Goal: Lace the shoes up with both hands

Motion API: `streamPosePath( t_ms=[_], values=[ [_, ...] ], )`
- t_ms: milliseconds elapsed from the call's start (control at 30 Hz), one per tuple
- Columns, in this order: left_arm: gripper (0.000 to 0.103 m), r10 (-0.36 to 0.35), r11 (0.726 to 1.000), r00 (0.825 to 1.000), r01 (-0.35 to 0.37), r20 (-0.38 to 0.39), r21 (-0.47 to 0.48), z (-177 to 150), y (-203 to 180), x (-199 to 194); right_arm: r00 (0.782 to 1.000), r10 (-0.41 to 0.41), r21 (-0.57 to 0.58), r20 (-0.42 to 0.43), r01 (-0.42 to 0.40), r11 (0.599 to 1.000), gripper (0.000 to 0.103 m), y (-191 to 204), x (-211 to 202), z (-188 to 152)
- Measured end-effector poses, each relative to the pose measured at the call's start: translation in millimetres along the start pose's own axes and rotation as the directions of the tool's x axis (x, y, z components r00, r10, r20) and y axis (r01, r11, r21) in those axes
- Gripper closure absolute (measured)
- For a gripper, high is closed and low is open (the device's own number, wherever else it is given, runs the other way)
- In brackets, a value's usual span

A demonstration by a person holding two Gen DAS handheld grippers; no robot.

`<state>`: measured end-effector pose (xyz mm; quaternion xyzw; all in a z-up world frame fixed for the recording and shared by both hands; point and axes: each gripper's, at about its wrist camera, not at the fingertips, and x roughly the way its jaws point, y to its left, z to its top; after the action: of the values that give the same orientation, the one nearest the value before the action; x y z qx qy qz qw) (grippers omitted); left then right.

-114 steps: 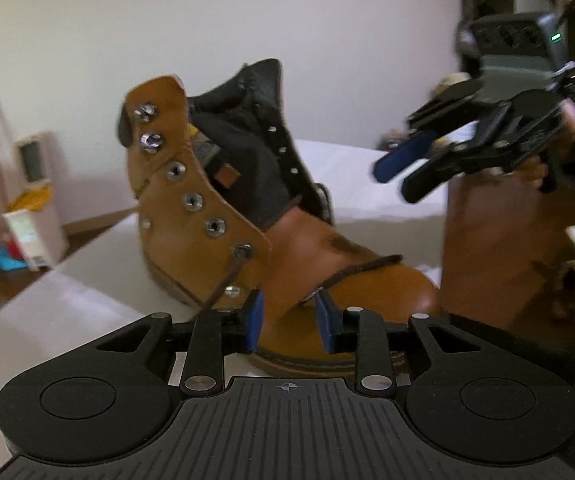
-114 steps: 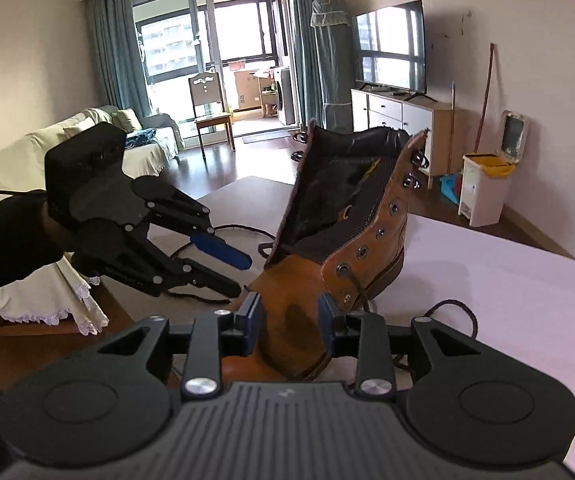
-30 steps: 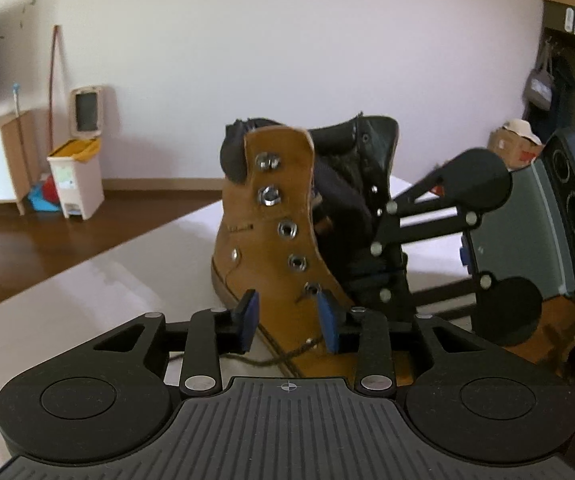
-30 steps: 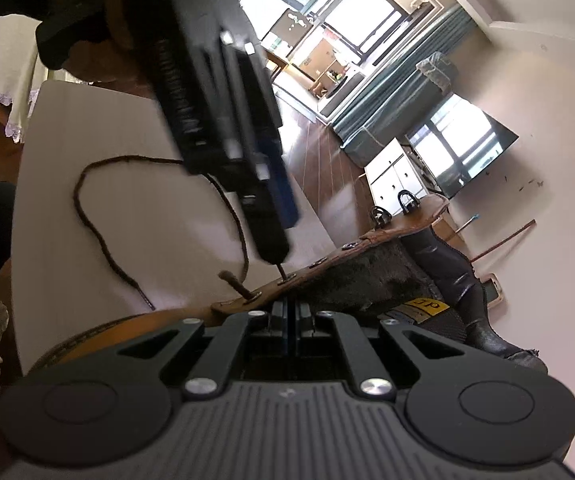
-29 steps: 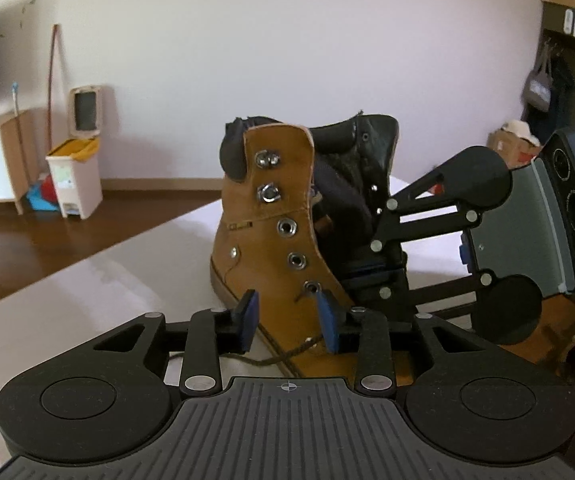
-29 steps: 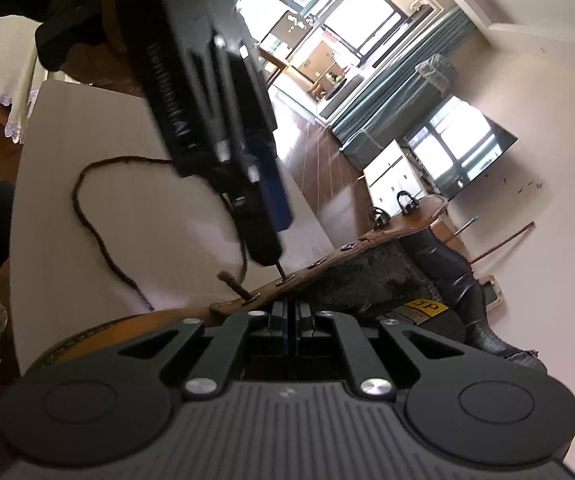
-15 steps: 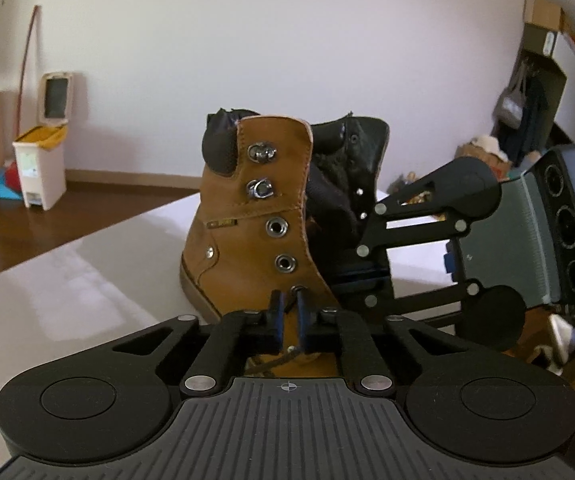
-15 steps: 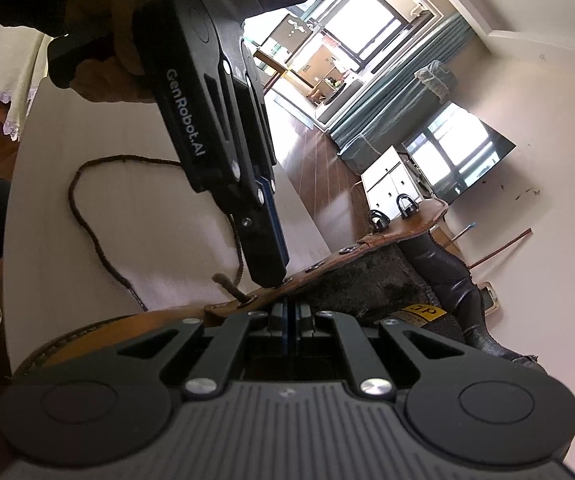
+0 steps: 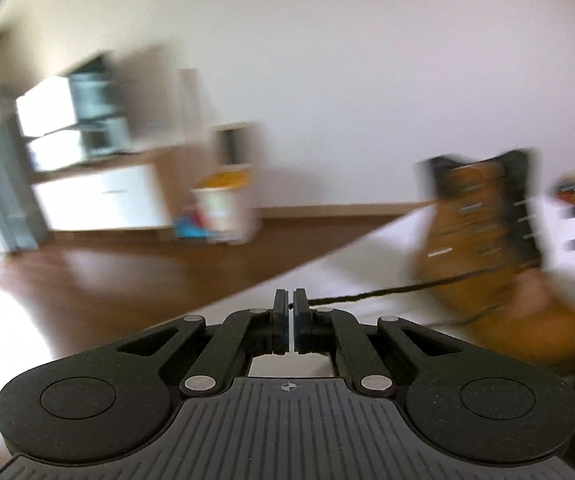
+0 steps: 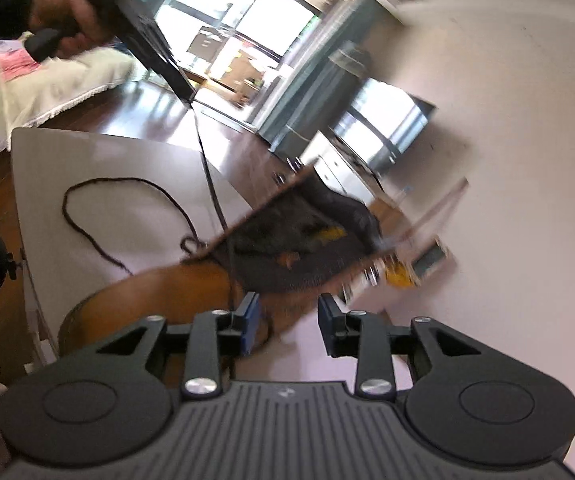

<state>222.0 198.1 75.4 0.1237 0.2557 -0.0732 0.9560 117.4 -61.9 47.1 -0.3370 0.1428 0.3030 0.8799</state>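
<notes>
Left wrist view: the left tongs [image 9: 291,307], clenched on the dark lace [image 9: 387,291], have drawn back from the boot [image 9: 483,240] on the worktop [image 9: 327,280], pulling the lace taut; right wrist view: the right tongs [image 10: 288,324], jaws just opened, hold nothing.

Left wrist view: boot [image 9: 483,240] motion-blurred, eyelets unreadable, toe cut off at right edge. Lace [image 9: 387,290] end hidden between shut pads.
</notes>
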Motion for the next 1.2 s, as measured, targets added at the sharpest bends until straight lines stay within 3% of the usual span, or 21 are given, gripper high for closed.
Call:
streamPosePath(
  t_ms=[67,167,233,433,567,600,667,733,867,900,933,1000,1067,1200],
  values=[
    [0.101,0.125,0.992,0.992,-0.125,-0.032,0.004,-11,20,-11,1.000,0.000,0.017,-0.010,0.000,1.000,0.069,0,-1,-3],
    [0.101,0.259,0.966,0.963,-0.259,-0.072,0.010,-24,41,-21,1.000,0.009,0.048,-0.024,-0.008,0.999,0.069,3,-3,-7],
    [0.101,0.395,0.919,0.913,-0.392,-0.107,0.047,-36,56,-26,0.999,0.017,0.071,-0.029,-0.015,0.997,0.069,6,-4,-8],
    [0.101,0.595,0.803,0.783,-0.587,-0.182,0.103,-55,93,-36,0.999,0.040,0.075,-0.014,-0.039,0.996,0.069,13,-4,2],
    [0.101,0.599,0.798,0.769,-0.596,-0.223,0.089,-67,103,-37,0.996,0.092,0.050,0.004,-0.092,0.995,0.069,21,5,14],
    [0.101,0.596,0.801,0.769,-0.591,-0.232,0.096,-70,102,-35,0.994,0.112,0.041,0.011,-0.113,0.993,0.069,24,7,19],
    [0.101,0.569,0.819,0.786,-0.568,-0.240,0.083,-73,101,-36,0.988,0.154,0.023,0.024,-0.154,0.988,0.070,30,11,28],
    [0.101,0.514,0.853,0.825,-0.521,-0.234,0.034,-73,99,-36,0.976,0.219,-0.003,0.017,-0.219,0.976,0.070,35,20,37],
    [0.093,0.402,0.908,0.894,-0.417,-0.198,-0.036,-77,97,-42,0.930,0.366,-0.084,-0.045,-0.368,0.926,0.070,48,48,57],
    [0.083,0.383,0.917,0.905,-0.397,-0.184,-0.044,-78,96,-44,0.913,0.403,-0.101,-0.068,-0.408,0.907,0.070,50,56,62],
    [0.074,0.368,0.923,0.913,-0.382,-0.176,-0.048,-78,94,-47,0.894,0.439,-0.116,-0.091,-0.447,0.887,0.070,51,65,67],
    [0.074,0.336,0.935,0.928,-0.349,-0.158,-0.058,-80,90,-54,0.870,0.477,-0.127,-0.125,-0.491,0.862,0.070,51,78,74],
    [0.075,0.309,0.945,0.941,-0.320,-0.138,-0.068,-85,88,-60,0.827,0.531,-0.133,-0.187,-0.556,0.820,0.070,52,97,82],
    [0.075,0.206,0.974,0.976,-0.213,-0.076,-0.084,-90,75,-67,0.795,0.554,-0.161,-0.246,-0.598,0.785,0.070,57,120,91]
  ],
)
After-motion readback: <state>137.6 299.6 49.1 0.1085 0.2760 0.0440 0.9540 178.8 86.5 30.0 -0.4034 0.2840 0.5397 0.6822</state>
